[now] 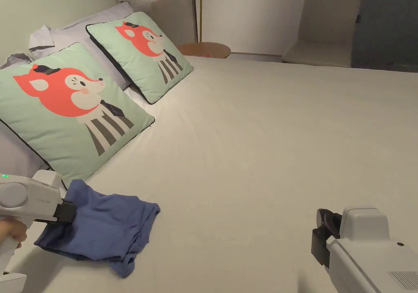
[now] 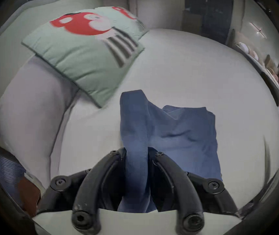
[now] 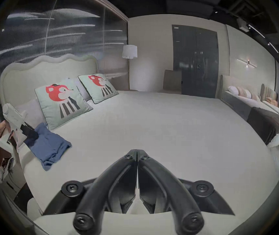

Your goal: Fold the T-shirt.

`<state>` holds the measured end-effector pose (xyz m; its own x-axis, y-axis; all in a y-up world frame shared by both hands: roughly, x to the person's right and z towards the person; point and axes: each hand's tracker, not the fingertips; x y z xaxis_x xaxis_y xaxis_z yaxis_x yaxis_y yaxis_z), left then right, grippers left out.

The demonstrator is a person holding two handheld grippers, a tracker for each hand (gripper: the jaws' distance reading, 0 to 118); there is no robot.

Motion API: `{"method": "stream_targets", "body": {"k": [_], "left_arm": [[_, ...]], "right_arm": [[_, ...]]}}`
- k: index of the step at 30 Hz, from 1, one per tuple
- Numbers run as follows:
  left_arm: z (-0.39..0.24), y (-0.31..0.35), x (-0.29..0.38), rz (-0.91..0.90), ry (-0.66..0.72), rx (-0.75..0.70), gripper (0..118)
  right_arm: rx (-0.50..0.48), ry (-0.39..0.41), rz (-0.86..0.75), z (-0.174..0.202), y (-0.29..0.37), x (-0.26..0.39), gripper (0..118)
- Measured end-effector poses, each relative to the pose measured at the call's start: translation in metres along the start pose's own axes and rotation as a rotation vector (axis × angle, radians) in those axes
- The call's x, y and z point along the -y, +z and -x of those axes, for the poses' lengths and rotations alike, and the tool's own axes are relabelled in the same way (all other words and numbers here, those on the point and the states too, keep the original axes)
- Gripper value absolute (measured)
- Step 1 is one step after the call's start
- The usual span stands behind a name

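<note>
Left gripper (image 2: 136, 151) jaws pinch a bunched fold of the blue T-shirt (image 2: 177, 133), which trails ahead of them across the bed (image 1: 265, 142), apparently to drag it clear for folding; right gripper (image 3: 137, 154) hovers well apart, jaws closed and empty.

The left gripper (image 2: 136, 151) pinches a fold of the blue T-shirt (image 2: 177, 133) lying on the bed (image 2: 194, 69).
</note>
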<state>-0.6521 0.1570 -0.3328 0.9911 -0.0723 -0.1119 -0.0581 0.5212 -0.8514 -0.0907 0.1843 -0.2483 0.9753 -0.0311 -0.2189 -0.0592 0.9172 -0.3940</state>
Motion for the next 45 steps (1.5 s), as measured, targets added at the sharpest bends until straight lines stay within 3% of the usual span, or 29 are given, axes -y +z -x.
{"method": "stream_targets", "body": {"k": [2, 3, 4, 5, 6, 7, 8, 14, 25, 29, 34, 40, 41, 43, 45], "left_arm": [[0.002, 0.003, -0.001, 0.008, 0.031, 0.005, 21], [0.005, 0.0, -0.001, 0.01, 0.054, 0.012, 28], [0.006, -0.002, -0.001, 0.009, 0.057, 0.021, 40], [0.006, -0.004, 0.0, 0.007, 0.075, 0.012, 60], [0.009, -0.011, -0.002, 0.006, 0.086, 0.001, 90], [0.008, -0.01, -0.003, 0.009, 0.089, 0.0, 105], [0.005, -0.006, -0.002, -0.01, 0.091, -0.012, 110], [-0.023, 0.035, -0.002, -0.135, 0.12, 0.005, 107], [-0.148, 0.172, 0.023, -0.621, 0.062, -0.033, 95], [-0.205, 0.199, 0.038, -0.77, -0.023, -0.013, 95], [-0.267, 0.22, 0.056, -0.898, -0.002, 0.104, 95], [-0.335, 0.223, 0.076, -1.018, -0.039, 0.141, 92], [-0.343, 0.222, 0.079, -1.031, -0.041, 0.154, 85], [-0.362, 0.225, 0.088, -1.071, -0.041, 0.171, 51], [-0.375, 0.225, 0.092, -1.072, -0.046, 0.178, 1]], "right_arm": [[0.002, 0.002, 0.011, 0.0, -0.005, 0.001, 1], [0.004, 0.003, 0.016, 0.001, -0.001, -0.004, 1], [0.005, 0.004, 0.022, 0.001, -0.002, -0.004, 1], [0.007, 0.005, 0.026, 0.001, -0.001, -0.004, 1], [0.008, 0.008, 0.027, 0.0, -0.001, -0.004, 1], [0.01, 0.009, 0.026, -0.001, -0.001, -0.004, 1], [0.015, 0.007, 0.023, -0.002, 0.0, -0.004, 1], [0.028, 0.001, -0.031, -0.015, 0.014, -0.01, 1], [0.087, 0.024, -0.241, -0.044, 0.085, -0.043, 1], [0.144, 0.042, -0.313, -0.058, 0.118, -0.052, 1], [0.207, 0.043, -0.374, -0.082, 0.137, -0.049, 1], [0.267, 0.04, -0.407, -0.102, 0.158, -0.043, 1], [0.276, 0.037, -0.412, -0.104, 0.161, -0.041, 1], [0.293, 0.035, -0.415, -0.108, 0.166, -0.04, 1], [0.308, 0.036, -0.421, -0.111, 0.17, -0.037, 1]]}}
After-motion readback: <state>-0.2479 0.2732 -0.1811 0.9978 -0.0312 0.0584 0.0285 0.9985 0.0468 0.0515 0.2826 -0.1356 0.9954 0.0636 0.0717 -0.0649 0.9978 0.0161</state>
